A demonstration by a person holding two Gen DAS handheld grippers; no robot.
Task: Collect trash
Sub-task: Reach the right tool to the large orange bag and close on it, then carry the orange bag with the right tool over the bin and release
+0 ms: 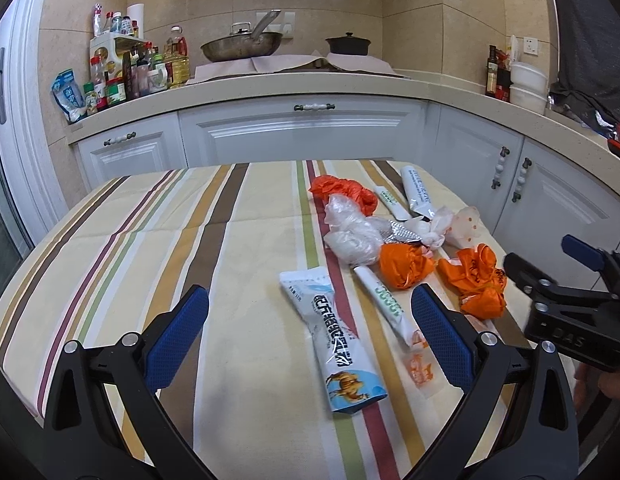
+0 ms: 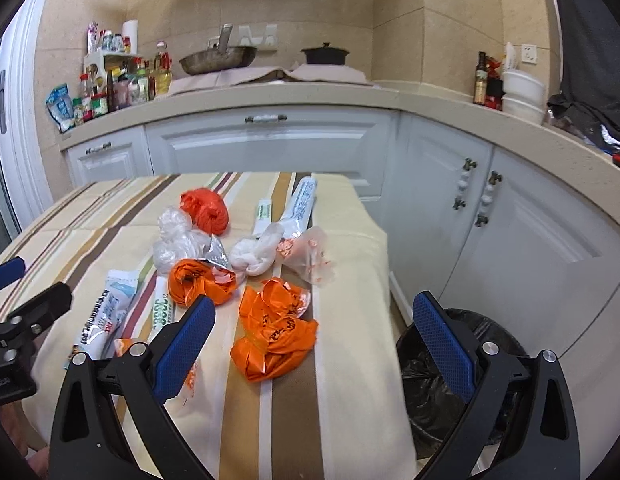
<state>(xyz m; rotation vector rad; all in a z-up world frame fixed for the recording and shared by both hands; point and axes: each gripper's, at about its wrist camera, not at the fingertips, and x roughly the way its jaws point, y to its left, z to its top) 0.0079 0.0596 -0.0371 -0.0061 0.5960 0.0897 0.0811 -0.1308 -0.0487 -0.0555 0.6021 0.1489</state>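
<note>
Grippers hovering wide and empty over a table of scattered trash.

Left gripper (image 1: pixel 310 320) is spreading its jaws apart above the blue-and-white camel pouch (image 1: pixel 338 344), while the right gripper (image 2: pixel 314 336) is gaping just as wide, holding nothing, over the nearest crumpled orange bag (image 2: pixel 275 340). That bag is lying loose and puffy on the striped tablecloth (image 2: pixel 350 380), near the table's right edge, with more orange wads, clear plastic and flat tubes clustering beyond it. Black-lined bin (image 2: pixel 442 380) is sitting on the floor just beside that edge. Thin film is likely to slip or tear free if pinched only at a fold, and closing too low risks snagging the cloth and dragging neighbouring wrappers; how firmly the bag is knotted is hard to tell.
</note>
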